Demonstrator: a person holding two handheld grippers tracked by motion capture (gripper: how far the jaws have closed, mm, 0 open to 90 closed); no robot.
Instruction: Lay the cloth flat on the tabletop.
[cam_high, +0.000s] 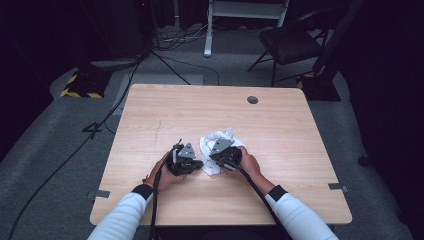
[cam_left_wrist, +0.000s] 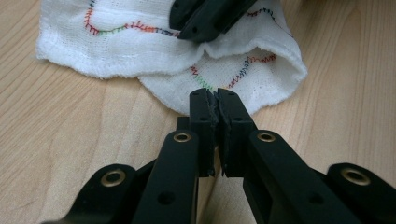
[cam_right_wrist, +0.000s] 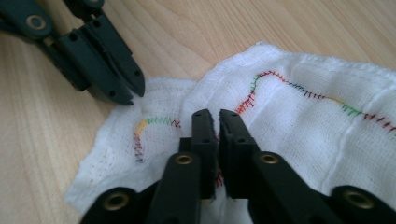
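A white gauze cloth (cam_high: 220, 135) with wavy multicoloured stitching lies crumpled at the middle of the wooden table (cam_high: 280, 130). My left gripper (cam_high: 198, 164) sits at its left side. In the left gripper view the jaws (cam_left_wrist: 217, 99) are shut on the cloth's near edge (cam_left_wrist: 140, 51). My right gripper (cam_high: 214, 156) rests on top of the cloth. Its jaws (cam_right_wrist: 214, 116) are shut on a fold of the fabric (cam_right_wrist: 303, 121), with red stitching showing between them. Each gripper also appears in the other's view: the right gripper (cam_left_wrist: 187, 29) presses into the cloth, and the left gripper (cam_right_wrist: 133, 93) touches its rim.
A round cable hole (cam_high: 252, 99) sits near the table's far edge. Beyond the table stand a black chair (cam_high: 290, 42), a yellow-and-black striped base (cam_high: 80, 86) and cables on the grey floor. Bare wood surrounds the cloth on all sides.
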